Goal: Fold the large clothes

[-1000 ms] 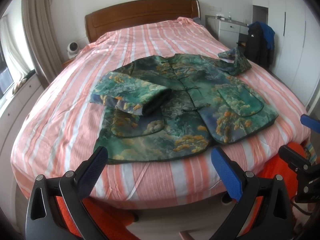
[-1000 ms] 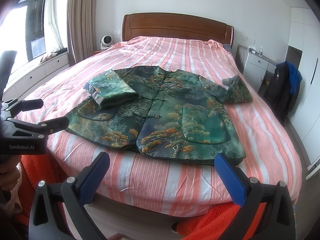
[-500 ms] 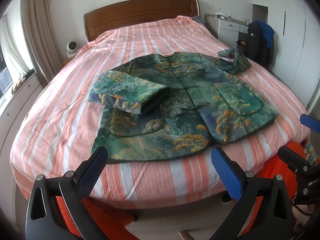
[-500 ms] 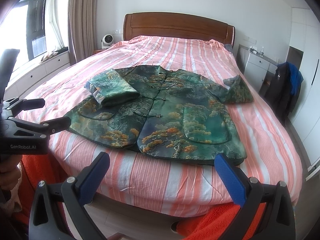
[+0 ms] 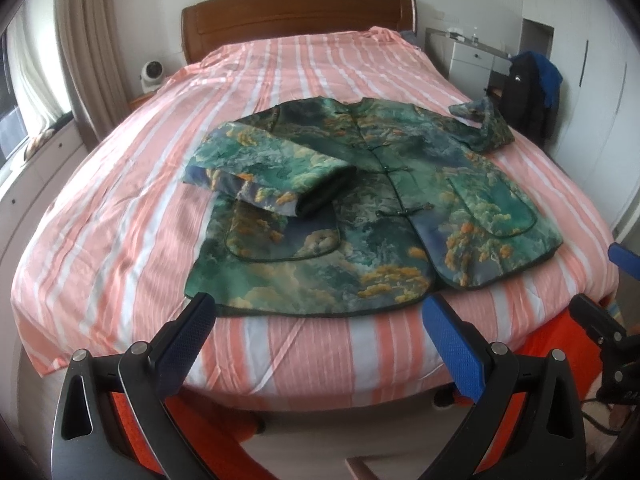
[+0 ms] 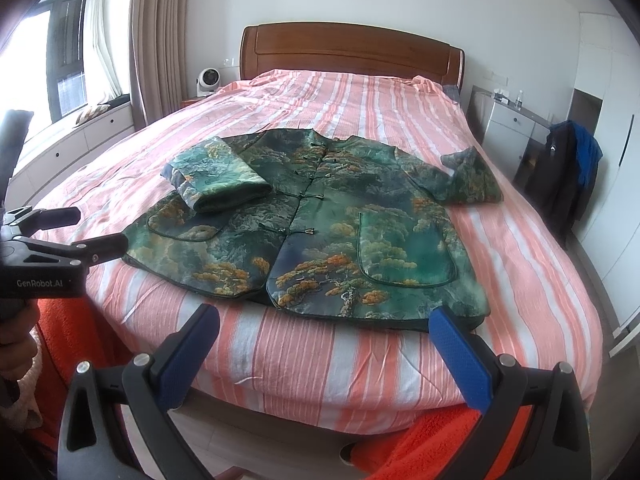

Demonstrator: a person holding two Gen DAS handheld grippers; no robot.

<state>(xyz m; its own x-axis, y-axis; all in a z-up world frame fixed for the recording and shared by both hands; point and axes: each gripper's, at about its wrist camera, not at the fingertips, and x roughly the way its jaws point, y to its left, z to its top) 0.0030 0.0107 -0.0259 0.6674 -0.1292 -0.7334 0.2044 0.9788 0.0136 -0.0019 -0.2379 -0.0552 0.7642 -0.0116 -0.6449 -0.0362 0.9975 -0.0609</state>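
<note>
A green patterned jacket (image 5: 360, 208) lies face up on the pink striped bed (image 5: 120, 208), also in the right wrist view (image 6: 320, 232). Its left sleeve (image 5: 272, 176) is folded in over the body. Its right sleeve (image 5: 484, 128) sticks out to the right, cuff bent back. My left gripper (image 5: 320, 332) is open and empty, just short of the hem at the bed's foot. My right gripper (image 6: 324, 344) is open and empty, also short of the hem. The left gripper shows at the left of the right wrist view (image 6: 60, 256).
A wooden headboard (image 6: 352, 56) stands at the far end. A white nightstand (image 6: 508, 128) and a chair with dark clothes (image 6: 564, 176) stand to the right. A window bench (image 6: 80, 136) runs along the left. Orange fabric (image 6: 440, 440) hangs below the bed's foot.
Both grippers have drifted slightly, so the jacket sits a little differently in view. Both stay open. The jacket has not moved.
</note>
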